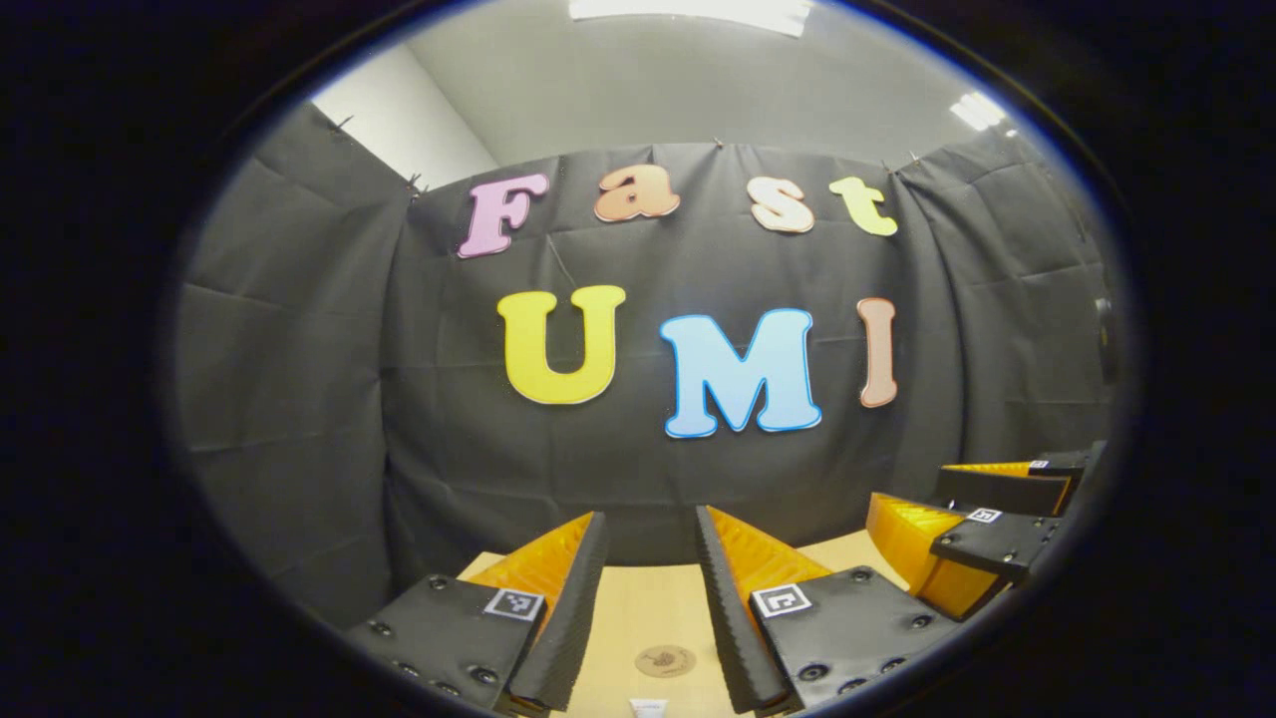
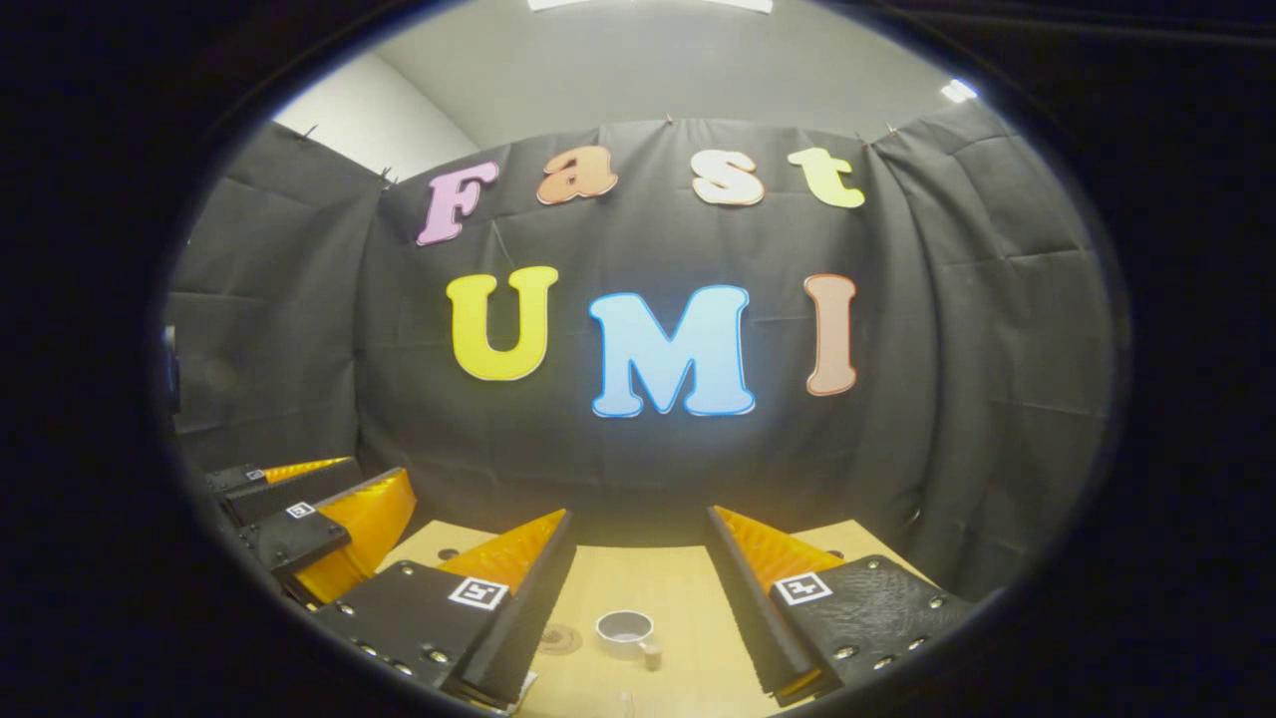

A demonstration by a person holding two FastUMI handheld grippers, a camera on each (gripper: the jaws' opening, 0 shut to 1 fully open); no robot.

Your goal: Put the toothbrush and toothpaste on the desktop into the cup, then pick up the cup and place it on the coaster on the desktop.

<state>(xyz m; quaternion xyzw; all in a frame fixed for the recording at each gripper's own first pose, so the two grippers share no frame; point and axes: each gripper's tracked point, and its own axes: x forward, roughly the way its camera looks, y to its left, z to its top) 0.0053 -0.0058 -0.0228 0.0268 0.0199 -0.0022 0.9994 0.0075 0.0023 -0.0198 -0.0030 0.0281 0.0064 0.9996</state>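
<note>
Left gripper view: left gripper (image 1: 650,598) was held high above the wooden desktop (image 1: 638,608), fingers spread wide w/ nothing between them. Between the fingers, down on the desktop, lay a round brown coaster (image 1: 665,660). A small white item (image 1: 648,707) peeked in at the bottom edge, possibly the toothpaste; too cut off to tell. Right gripper (image 1: 982,519) showed at the right side, also apart and empty.

Right gripper view: right gripper (image 2: 638,598) was wide open, holding nothing. Cup (image 2: 626,632) stood upright between its fingers on the desktop, handle toward the near right, w/ the coaster just left of it, partly hidden by a finger. Left gripper (image 2: 299,509) sat at the left.

Nothing was grasped yet, so step in hand looked like the first pick. Best approach, I'd judge: tilt down to find the toothbrush and toothpaste, then close across the narrow body.
</note>
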